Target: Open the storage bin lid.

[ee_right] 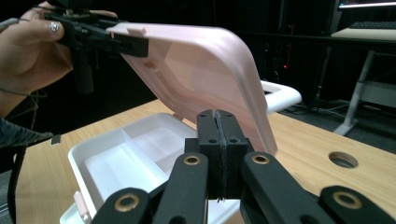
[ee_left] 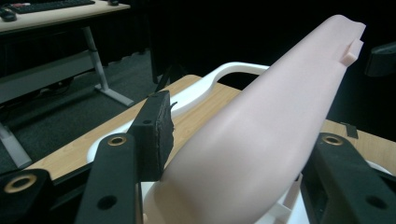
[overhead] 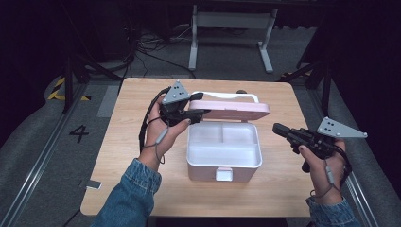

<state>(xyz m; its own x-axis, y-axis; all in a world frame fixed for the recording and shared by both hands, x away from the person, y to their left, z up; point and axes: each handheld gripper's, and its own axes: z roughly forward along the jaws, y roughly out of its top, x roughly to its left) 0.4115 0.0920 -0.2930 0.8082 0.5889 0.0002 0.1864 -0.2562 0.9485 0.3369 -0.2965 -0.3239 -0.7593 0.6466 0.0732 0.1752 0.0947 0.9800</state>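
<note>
1. Left gripper (overhead: pixel 197 113), held in the left hand (overhead: pixel 163 132), raised over the table (overhead: pixel 142 184) at the far-left corner of the box (overhead: pixel 224 156).
2. Jaws partly closed, one on either face of the pink lid (overhead: pixel 236 109); in the left gripper view the lid (ee_left: pixel 261 130) runs straight out between them, up and away from the fingertips.
3. Left-hand pad (ee_left: pixel 156 135) pressed against the lid's curved outer face; opposite jaw tight to the other side at the lower right. Lid clamped at its edge.
4. Seen in the right gripper view: left gripper (ee_right: pixel 135 44) biting the lid's (ee_right: pixel 205 79) top corner, lid tilted up, roughly half open, hinged along the far rim.
5. White handle (overhead: pixel 227 96) beyond the lid, past the jaw tips; in the left gripper view handle (ee_left: pixel 219 77) to the left of the lid, resting low near the tabletop.
6. Box body open below the left jaws: white tray (ee_right: pixel 126 158) with dividers, compartments bare. Pink latch (overhead: pixel 223 175) on the near wall.
7. Right gripper (overhead: pixel 279 128), in the right hand (overhead: pixel 326 161), off the box's right side, tips pointing toward it, well apart from the wall.
8. Right jaws (ee_right: pixel 217 140) pressed fully together, nothing between them; box and lid straight ahead, beyond the tips.
9. Round hole (ee_right: pixel 343 160) in the tabletop to the right of the closed jaws.
</note>
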